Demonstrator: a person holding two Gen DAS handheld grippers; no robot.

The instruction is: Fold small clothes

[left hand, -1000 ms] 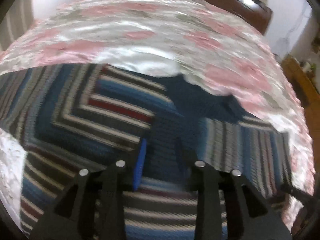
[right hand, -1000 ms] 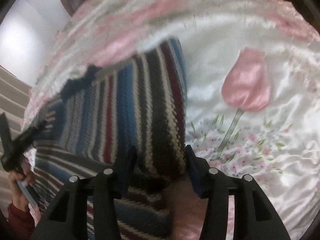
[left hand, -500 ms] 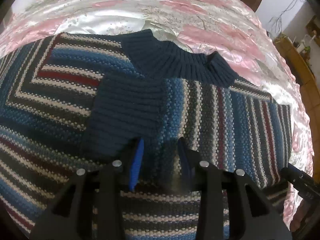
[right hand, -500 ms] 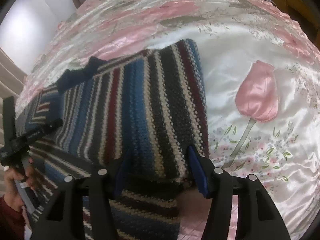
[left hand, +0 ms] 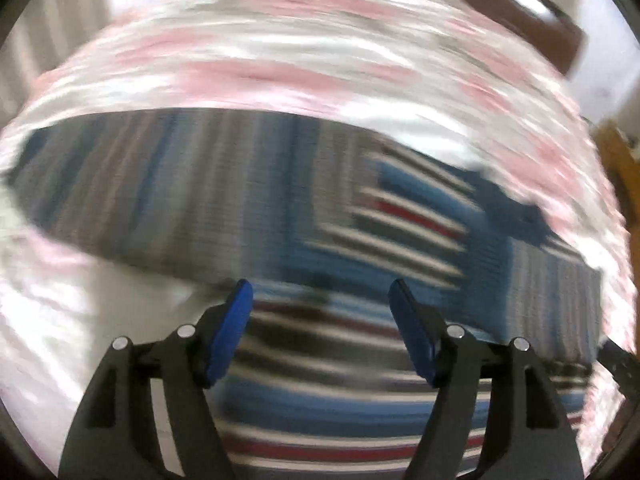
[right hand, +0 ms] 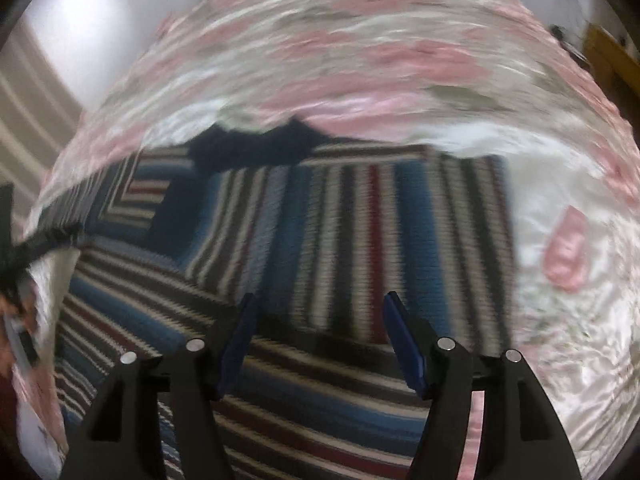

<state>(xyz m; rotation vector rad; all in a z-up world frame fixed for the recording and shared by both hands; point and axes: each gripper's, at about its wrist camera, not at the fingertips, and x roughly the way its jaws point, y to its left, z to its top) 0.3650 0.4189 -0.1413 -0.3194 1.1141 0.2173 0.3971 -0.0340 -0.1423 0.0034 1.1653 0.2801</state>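
A knitted sweater [right hand: 352, 232] with blue, white, black and red stripes and a dark navy collar [right hand: 256, 148] lies on the bed, its sleeves folded across the body. In the left wrist view the sweater [left hand: 280, 208] is blurred by motion. My left gripper [left hand: 320, 300] hovers open above its lower part, nothing between the blue pads. My right gripper [right hand: 320, 312] is open too, just above the folded sleeve edge. The other gripper and a hand [right hand: 16, 264] show at the left edge of the right wrist view.
The sweater rests on a satin bedspread [right hand: 580, 320] with pink tulips. A dark wooden headboard [left hand: 532, 12] stands at the far end. Wooden furniture [right hand: 612, 60] is off to the right of the bed, a white wall [right hand: 100, 20] to the left.
Both grippers have opened and let go of the sweater fabric. Both have pulled back, the left one swinging to the left; the folded parts now lie flat on the sweater.
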